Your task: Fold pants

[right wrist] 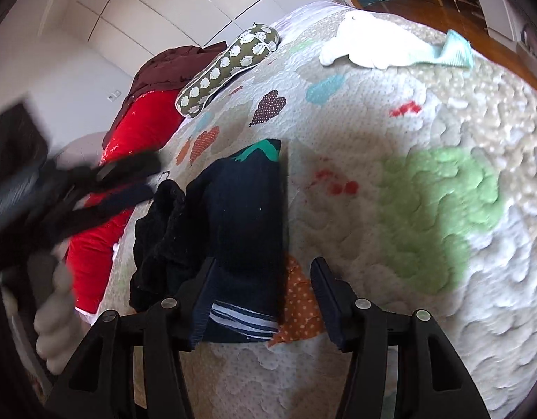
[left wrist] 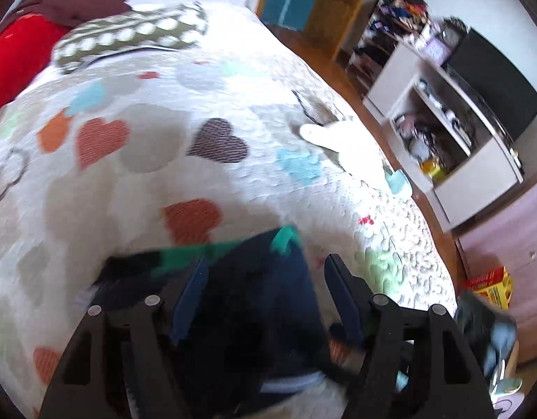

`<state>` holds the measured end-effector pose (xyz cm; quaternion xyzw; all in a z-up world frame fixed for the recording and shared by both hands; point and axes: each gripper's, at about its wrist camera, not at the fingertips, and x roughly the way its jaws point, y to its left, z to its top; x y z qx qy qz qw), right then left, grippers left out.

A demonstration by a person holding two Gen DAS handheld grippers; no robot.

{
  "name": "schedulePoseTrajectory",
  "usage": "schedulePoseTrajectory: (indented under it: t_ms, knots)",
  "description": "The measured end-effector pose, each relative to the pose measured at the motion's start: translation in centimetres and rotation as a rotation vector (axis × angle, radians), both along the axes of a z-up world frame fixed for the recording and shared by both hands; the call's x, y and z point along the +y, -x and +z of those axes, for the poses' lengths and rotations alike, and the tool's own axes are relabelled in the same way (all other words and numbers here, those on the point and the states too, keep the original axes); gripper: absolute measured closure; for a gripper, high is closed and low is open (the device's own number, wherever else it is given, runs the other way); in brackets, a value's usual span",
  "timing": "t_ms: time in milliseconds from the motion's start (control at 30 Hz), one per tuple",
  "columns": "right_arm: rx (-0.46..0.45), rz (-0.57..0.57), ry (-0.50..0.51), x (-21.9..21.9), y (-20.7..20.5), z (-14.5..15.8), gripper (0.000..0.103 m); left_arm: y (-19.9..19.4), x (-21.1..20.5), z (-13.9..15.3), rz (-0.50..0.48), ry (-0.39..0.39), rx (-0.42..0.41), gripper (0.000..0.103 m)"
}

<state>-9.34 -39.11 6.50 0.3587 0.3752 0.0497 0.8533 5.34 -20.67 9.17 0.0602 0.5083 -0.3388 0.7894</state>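
Where the quilted bed (right wrist: 425, 111) curves toward its near edge, the dark navy pants (right wrist: 244, 216) lie folded into a narrow block, lengthwise away from the right camera, with a green patch at their far end and a striped waistband at the near end. A crumpled black garment (right wrist: 160, 230) lies touching the pants on their left side.

The right tool (right wrist: 263, 302) hangs just above the near end of the pants with its jaws parted; the left finger (right wrist: 202, 300) overlaps the pants' near left corner, while the right finger (right wrist: 329, 300) stands over bare quilt beside an orange dotted patch. Nothing is pinched between them.

In the left wrist view, the left tool (left wrist: 268, 300) is likewise spread apart, and the pants (left wrist: 265, 296) fill the gap between its fingers; the picture is blurred, and the pads do not appear to press the cloth. From the right camera the left tool (right wrist: 104, 188) shows as a dark smear over the left side of the bed, with a blurred hand (right wrist: 53, 310) beneath it.

Toward the far right corner of the bed lies a white garment (right wrist: 369, 43) with a pale blue cloth (right wrist: 453, 50) touching it. Along the bed's left edge lie a red pillow (right wrist: 135, 132), a brown garment (right wrist: 167, 66) on top of it, and an olive dotted cushion (right wrist: 226, 70) just beside them.
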Motion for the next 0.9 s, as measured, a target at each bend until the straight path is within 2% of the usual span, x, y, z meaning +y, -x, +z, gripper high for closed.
schedulePoseTrajectory:
  t_ms: [167, 333, 433, 567, 733, 800, 900]
  knots:
    - [-0.010, 0.023, 0.000, 0.7, -0.2, 0.0, 0.043, -1.9, -3.3, -2.6, -0.050, -0.065, 0.076, 0.035]
    - [-0.007, 0.047, 0.015, 2.1, -0.7, -0.2, 0.043, -1.8, -4.3, -4.2, -0.091, -0.160, 0.064, 0.035]
    - [-0.004, 0.047, 0.032, 2.6, -0.9, -0.3, 0.043, -1.3, -4.1, -4.0, -0.114, -0.188, 0.027, 0.048]
    - [0.007, 0.046, 0.043, 2.8, -1.3, -0.3, 0.045, -1.9, -1.6, -2.0, -0.049, -0.109, 0.037, 0.048]
    - [0.022, 0.019, 0.055, 2.2, -1.2, 0.3, 0.044, -1.8, 4.6, 1.8, 0.043, -0.005, -0.007, 0.046]
    - [-0.014, -0.013, 0.096, 1.9, -0.7, 1.6, 0.044, -1.6, 7.4, 2.7, 0.080, 0.019, -0.025, 0.042]
    - [-0.075, 0.029, 0.100, 2.9, -1.4, 3.7, 0.044, -1.3, 10.4, 2.9, 0.123, 0.045, -0.020, 0.042]
